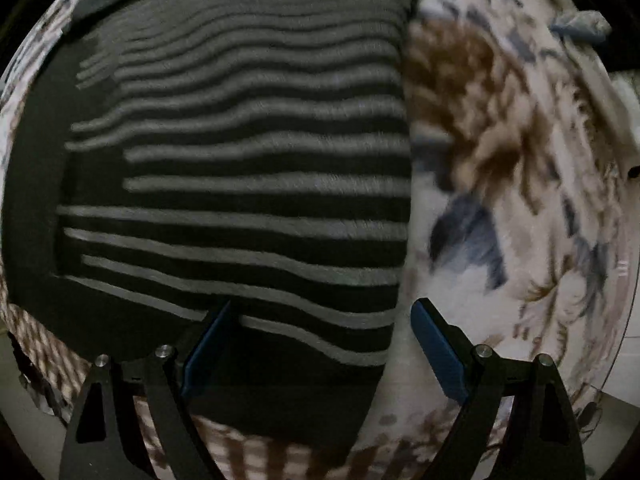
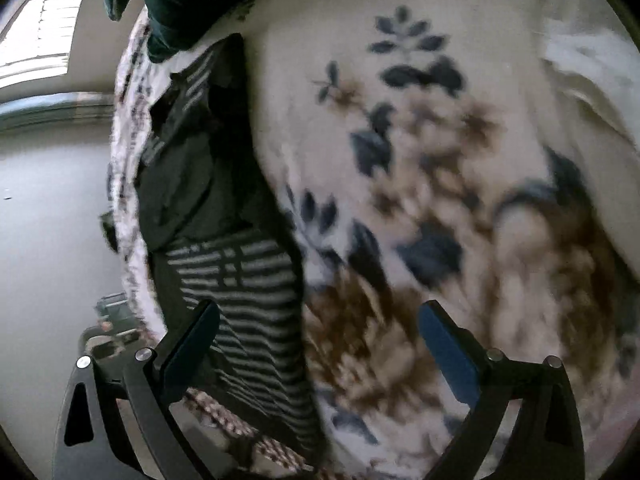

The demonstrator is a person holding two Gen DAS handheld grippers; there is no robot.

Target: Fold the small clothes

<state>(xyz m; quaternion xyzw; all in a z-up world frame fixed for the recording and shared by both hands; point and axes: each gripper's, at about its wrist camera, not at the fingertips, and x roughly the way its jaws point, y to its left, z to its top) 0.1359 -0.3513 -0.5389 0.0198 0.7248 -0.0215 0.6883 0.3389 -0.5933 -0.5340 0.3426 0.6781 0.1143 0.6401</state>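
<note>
A dark garment with thin pale grey stripes [image 1: 240,184] lies flat on a cream blanket printed with brown and navy flowers [image 1: 500,168], its straight right edge running up the middle of the left wrist view. The left gripper [image 1: 320,320] points straight down over the garment's lower right corner, jaws spread wide with nothing between them, one blue pad over the stripes, the other over the blanket. The right gripper [image 2: 320,320] tilts downward, also wide and empty, above the same edge. No readable writing shows; both views are blurred.
</note>
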